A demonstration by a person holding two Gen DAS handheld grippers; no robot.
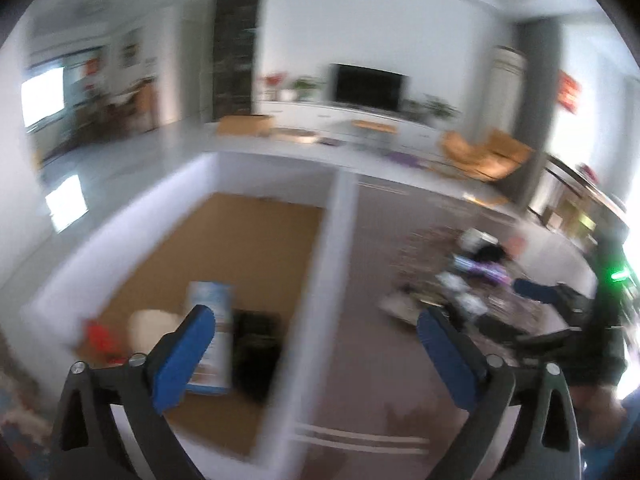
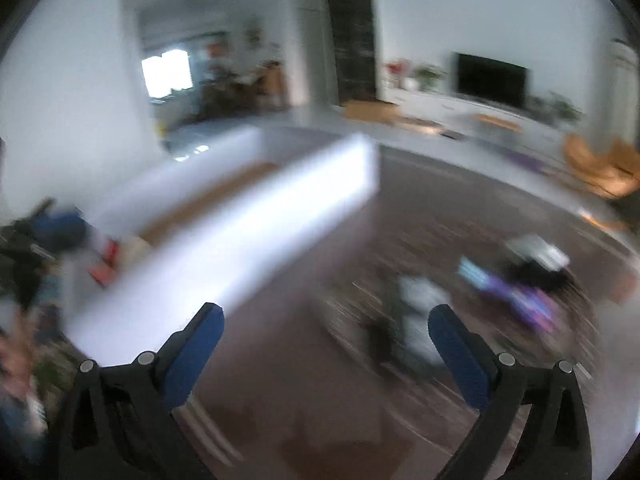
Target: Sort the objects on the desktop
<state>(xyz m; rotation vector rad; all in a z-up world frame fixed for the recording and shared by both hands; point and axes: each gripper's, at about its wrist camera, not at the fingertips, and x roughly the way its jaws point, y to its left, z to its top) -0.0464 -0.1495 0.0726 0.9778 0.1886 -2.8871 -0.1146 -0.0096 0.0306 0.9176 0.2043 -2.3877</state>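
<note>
A home living room: a flat television (image 1: 368, 86) stands on a long white cabinet (image 1: 340, 118) with potted plants (image 1: 306, 87), an orange armchair (image 1: 490, 154) nearby, glossy tiled floor (image 1: 132, 152) beyond.

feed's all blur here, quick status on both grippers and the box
Left gripper open, empty, over the white box. Right gripper open, empty. Clutter loose on the table, blurred. Nothing between the jaws.

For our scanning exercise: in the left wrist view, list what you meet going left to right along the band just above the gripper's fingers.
Red item → cream object → white-and-blue box → black object → white bin wall → blurred pile of loose items → other gripper.
</note>
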